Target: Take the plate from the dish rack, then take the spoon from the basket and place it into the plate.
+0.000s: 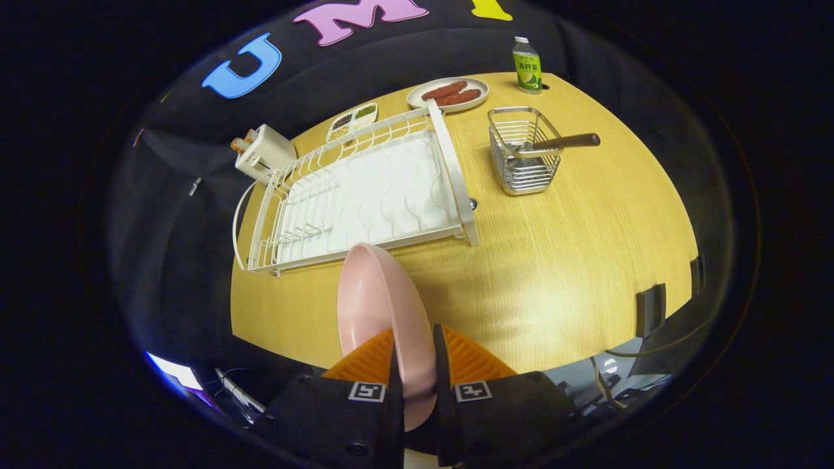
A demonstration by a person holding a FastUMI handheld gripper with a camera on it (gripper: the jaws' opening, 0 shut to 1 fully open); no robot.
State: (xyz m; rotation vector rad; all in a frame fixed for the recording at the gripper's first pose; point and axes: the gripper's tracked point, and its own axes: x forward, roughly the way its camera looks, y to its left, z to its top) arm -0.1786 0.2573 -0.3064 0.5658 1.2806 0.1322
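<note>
Hand-held gripper (415, 365): clamped on the rim of the pink plate, one finger pressing each face.
Plate (381, 312): held on edge, standing up between the fingers, lifted above the near part of the tabletop (573, 260).
Dish rack (365, 189): white, at 11 o'clock beyond the plate, lying on the tabletop.
Basket (523, 156): wire, at 1 o'clock, well apart from the rack.
Spoon (557, 143): in the basket, dark handle leaning out over its right rim.
Far plate (448, 93): behind the rack at 12 o'clock, carrying sausages.
Bottle (527, 65): upright, green label, at the far edge.
</note>
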